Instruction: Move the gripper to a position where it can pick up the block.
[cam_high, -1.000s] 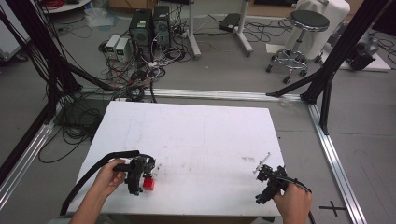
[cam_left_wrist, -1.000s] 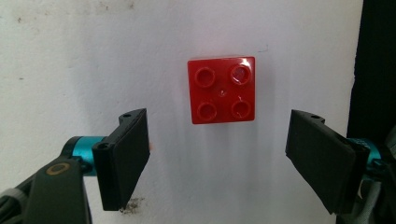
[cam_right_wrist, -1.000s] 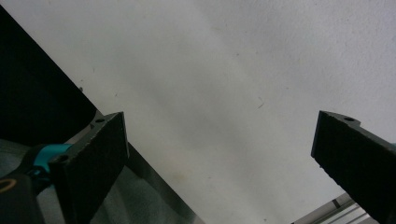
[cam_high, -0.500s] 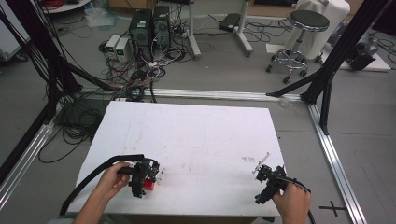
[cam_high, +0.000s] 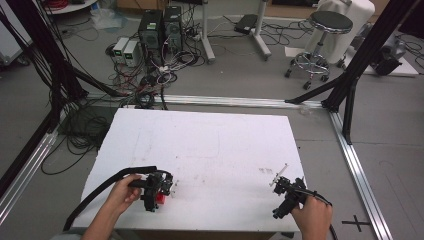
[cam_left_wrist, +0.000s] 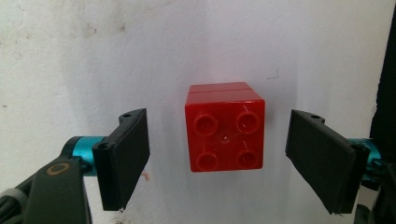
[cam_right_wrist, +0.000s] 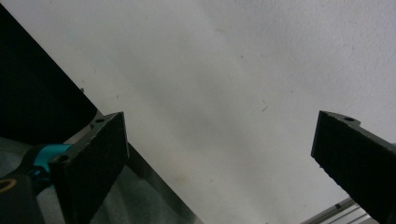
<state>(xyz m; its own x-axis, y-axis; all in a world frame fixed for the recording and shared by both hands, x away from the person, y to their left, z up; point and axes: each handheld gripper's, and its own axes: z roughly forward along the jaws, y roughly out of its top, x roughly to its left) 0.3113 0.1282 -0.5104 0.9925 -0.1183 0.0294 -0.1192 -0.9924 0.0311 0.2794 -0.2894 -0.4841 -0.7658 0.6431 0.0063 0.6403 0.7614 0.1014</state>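
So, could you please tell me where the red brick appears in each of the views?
High view: the red brick sits lower left on the white table, under the left gripper.
Left gripper view: centre, between the open jaws, apart from both.
Right gripper view: not in it.
Shared landmark: the white table.

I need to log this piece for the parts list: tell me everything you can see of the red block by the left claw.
The red block is a glossy plastic building brick, roughly cubic, with four round studs on the face turned toward the left gripper view's camera. A fine seam across its far part suggests two stacked pieces. It sits square on the white table, near the front left edge. The left claw is open, its pads on either side of the block, clear gaps both ways; nothing but the table touches it.
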